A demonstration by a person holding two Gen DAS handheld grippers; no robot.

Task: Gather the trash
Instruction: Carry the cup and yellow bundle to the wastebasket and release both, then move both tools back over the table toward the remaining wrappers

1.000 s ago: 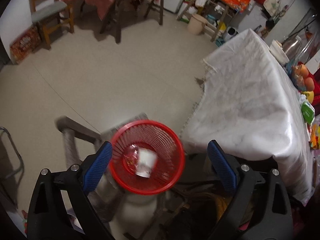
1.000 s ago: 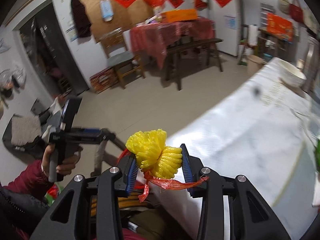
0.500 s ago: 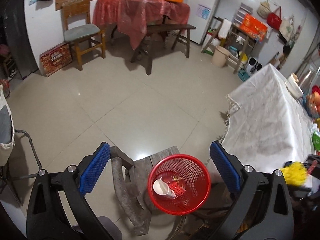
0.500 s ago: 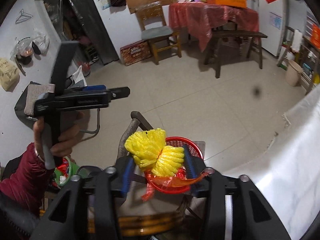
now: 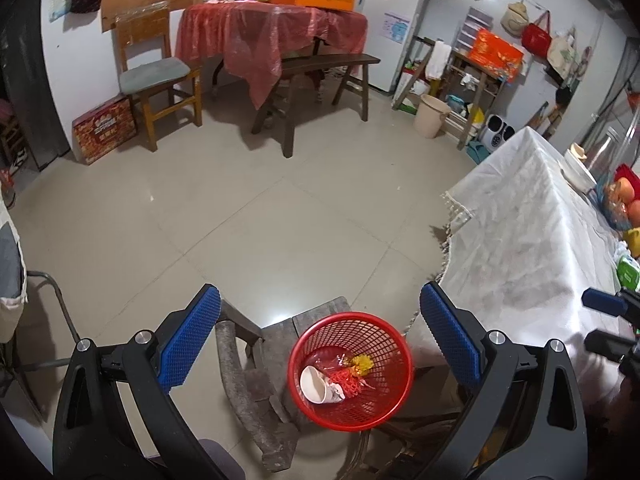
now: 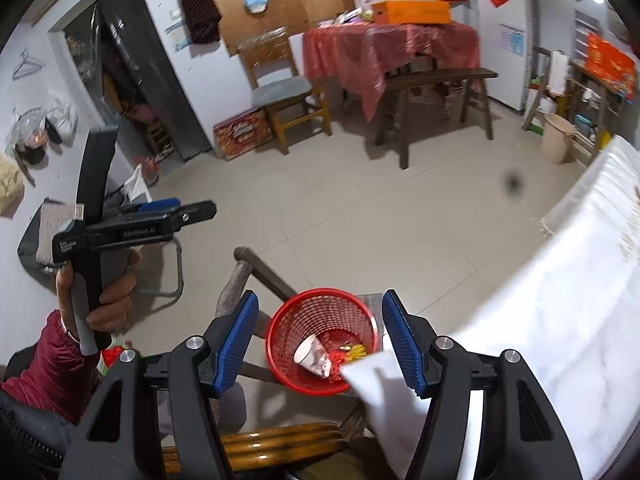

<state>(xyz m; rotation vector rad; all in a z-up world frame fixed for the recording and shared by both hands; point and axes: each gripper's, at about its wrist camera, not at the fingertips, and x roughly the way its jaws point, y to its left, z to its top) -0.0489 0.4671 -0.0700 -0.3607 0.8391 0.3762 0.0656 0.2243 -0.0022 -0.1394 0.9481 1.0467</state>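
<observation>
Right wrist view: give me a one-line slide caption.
Right gripper, jaws opening and empty, above the red basket holding a paper cup and yellow net.

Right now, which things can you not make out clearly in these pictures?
- Right wrist view: a white tablecloth corner covers part of the red basket rim.
- Both views: the trash under the paper cup is too tangled to identify.
- Left wrist view: the right gripper is cut off by the edge.

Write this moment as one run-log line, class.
right tongs: opening, nothing between | left tongs: open, empty | yellow netting: in red basket, beside paper cup
</observation>
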